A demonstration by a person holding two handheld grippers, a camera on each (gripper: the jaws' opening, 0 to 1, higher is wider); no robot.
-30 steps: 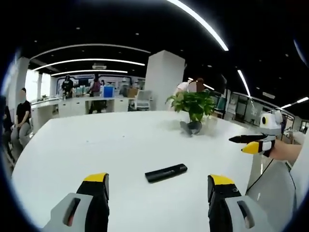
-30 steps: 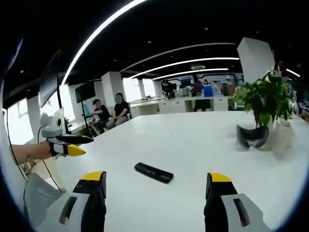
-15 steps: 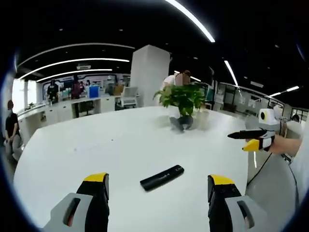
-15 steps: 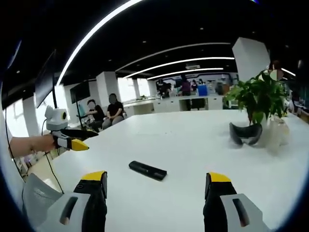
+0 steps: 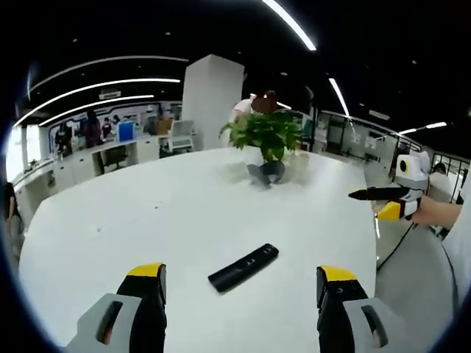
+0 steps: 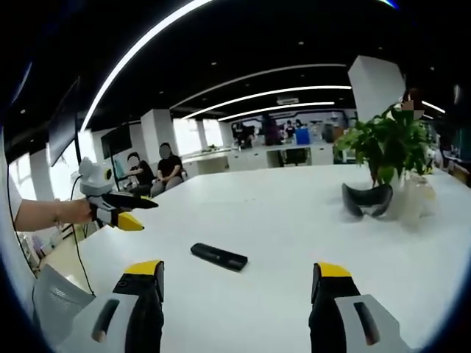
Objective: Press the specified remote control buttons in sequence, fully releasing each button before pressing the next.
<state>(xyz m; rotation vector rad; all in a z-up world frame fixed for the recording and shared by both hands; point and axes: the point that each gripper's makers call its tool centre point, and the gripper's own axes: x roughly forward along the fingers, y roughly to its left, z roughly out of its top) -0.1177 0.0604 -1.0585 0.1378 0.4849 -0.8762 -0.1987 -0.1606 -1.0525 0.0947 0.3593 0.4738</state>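
Dead ahead of the left tool (image 5: 239,294), jaws apart, lay the remote (image 5: 243,268), long axis diagonal; right tool (image 6: 239,290), also apart, similarly near.

A black remote (image 5: 243,268) lies on a white table (image 5: 147,213) beside a green plant (image 5: 263,132); yellow-tipped jaws.
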